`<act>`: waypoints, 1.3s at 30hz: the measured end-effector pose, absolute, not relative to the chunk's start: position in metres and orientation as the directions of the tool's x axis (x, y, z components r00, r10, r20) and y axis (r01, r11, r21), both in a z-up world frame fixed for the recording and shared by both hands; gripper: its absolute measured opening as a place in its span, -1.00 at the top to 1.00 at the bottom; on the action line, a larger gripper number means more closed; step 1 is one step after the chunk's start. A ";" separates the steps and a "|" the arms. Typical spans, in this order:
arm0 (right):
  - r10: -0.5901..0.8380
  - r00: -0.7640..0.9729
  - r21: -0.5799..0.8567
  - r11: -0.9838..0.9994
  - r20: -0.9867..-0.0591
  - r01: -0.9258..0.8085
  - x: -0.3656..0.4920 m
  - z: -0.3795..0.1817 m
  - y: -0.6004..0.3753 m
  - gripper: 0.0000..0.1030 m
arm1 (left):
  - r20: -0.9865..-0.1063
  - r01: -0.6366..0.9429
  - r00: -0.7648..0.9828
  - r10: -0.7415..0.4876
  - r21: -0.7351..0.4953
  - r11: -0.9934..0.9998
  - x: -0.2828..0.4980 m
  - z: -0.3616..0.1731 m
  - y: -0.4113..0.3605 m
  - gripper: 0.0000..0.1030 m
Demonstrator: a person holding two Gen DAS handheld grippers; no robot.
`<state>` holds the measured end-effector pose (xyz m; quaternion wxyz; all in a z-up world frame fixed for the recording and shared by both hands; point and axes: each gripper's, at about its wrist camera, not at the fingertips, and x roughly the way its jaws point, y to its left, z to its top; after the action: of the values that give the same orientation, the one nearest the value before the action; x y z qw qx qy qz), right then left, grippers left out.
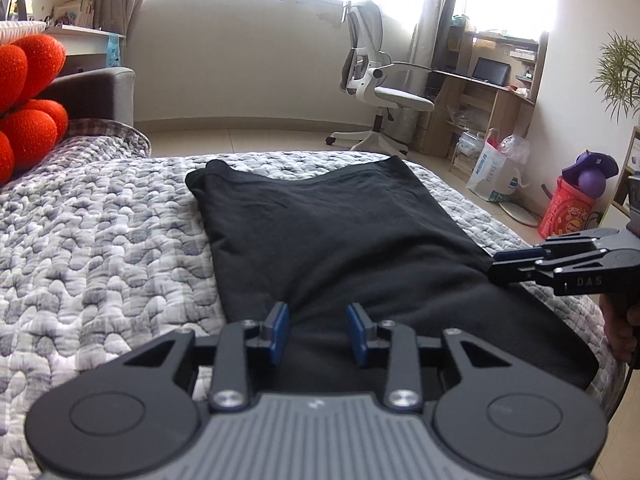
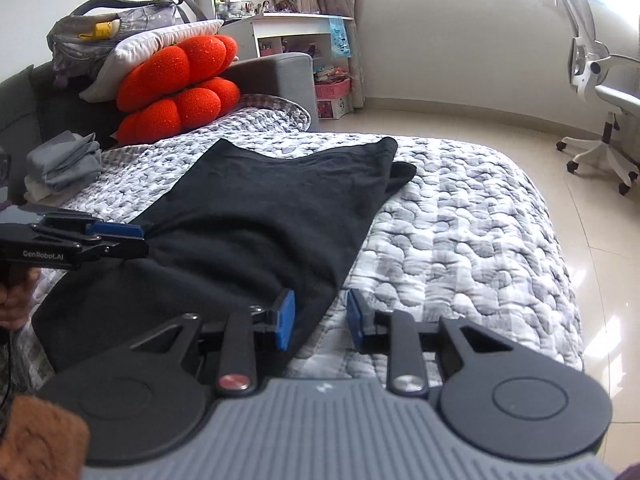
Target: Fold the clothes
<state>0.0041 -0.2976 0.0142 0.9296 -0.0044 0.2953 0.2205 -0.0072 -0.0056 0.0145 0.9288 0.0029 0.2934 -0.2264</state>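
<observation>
Black garment (image 1: pixel 332 240): lying flat on quilted bed (image 1: pixel 100 240). Left gripper (image 1: pixel 318 330) and right gripper (image 2: pixel 320 320): fingers parted, holding nothing. Risk: pinching only one layer, skewing the fold.

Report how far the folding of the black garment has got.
Done: the black garment lies on the quilted bed narrowed to a long strip; a folded grey pile sits aside. In hand: both tongs, left and right, sit open at its near end, gripping nothing. Left: folding it lengthwise.
</observation>
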 end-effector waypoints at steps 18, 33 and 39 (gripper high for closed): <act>0.520 0.713 0.035 0.818 -0.470 -0.574 -0.079 0.022 -0.305 0.06 | -0.511 0.460 0.736 -0.444 -0.104 0.882 -0.078 0.027 0.022 0.21; 0.487 0.713 -0.002 0.825 -0.504 -0.565 -0.100 0.006 -0.311 -0.02 | -0.543 0.458 0.726 -0.422 -0.076 0.886 -0.104 0.008 0.034 0.15; 0.503 0.719 -0.017 0.814 -0.479 -0.581 -0.112 0.013 -0.307 -0.02 | -0.553 0.443 0.726 -0.408 -0.078 0.893 -0.109 0.012 0.035 0.15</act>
<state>-0.1115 -0.3066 0.0128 0.9234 -0.0833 0.2331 0.2934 -0.1094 0.0346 0.0120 0.9286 0.0295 0.2904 -0.2292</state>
